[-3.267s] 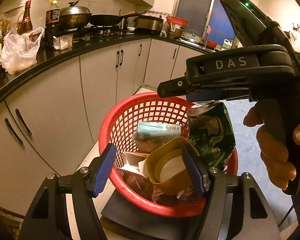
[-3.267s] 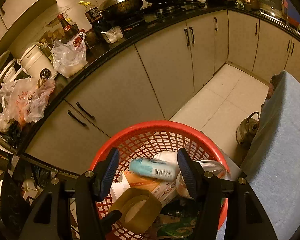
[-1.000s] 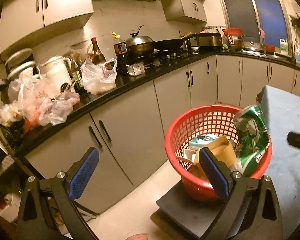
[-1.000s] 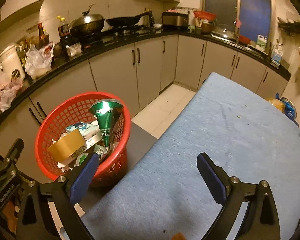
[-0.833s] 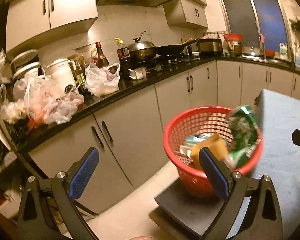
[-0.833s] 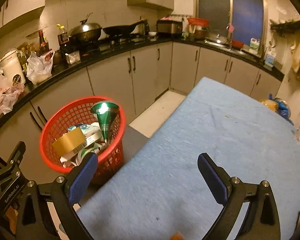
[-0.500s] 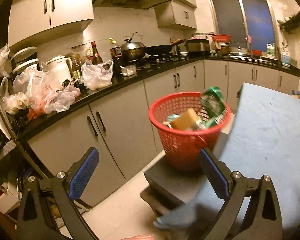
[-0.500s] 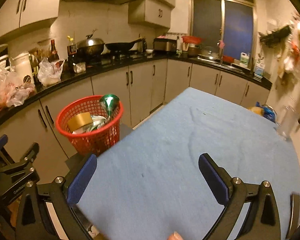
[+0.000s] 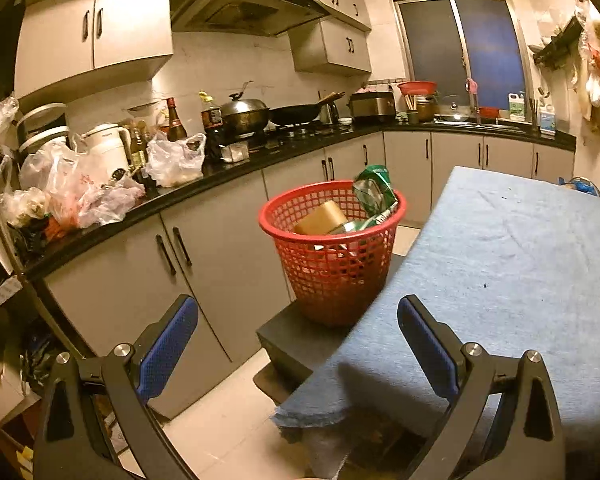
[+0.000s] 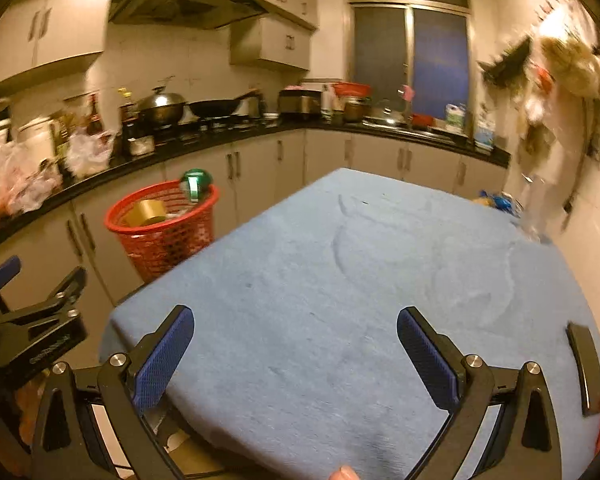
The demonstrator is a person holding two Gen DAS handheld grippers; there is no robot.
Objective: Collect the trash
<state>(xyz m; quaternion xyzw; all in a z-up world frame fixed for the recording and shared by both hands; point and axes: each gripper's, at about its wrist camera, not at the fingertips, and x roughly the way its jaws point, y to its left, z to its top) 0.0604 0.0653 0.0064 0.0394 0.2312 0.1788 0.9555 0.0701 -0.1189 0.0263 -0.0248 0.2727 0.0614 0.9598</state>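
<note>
Here both the left gripper [image 9: 296,340] and right gripper [image 10: 294,342] spread their fingers wide, no readable labels.

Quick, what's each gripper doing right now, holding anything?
Left gripper: open, holding nothing.
Right gripper: open, holding nothing.

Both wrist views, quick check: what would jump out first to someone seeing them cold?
The red basket, heaped with trash, stands on a dark stool beside the table's left edge; a green packet pokes above its rim. Next comes the blue tablecloth, spread wide and nearly bare. Both tongs, left and right, gape open, holding nothing.
</note>
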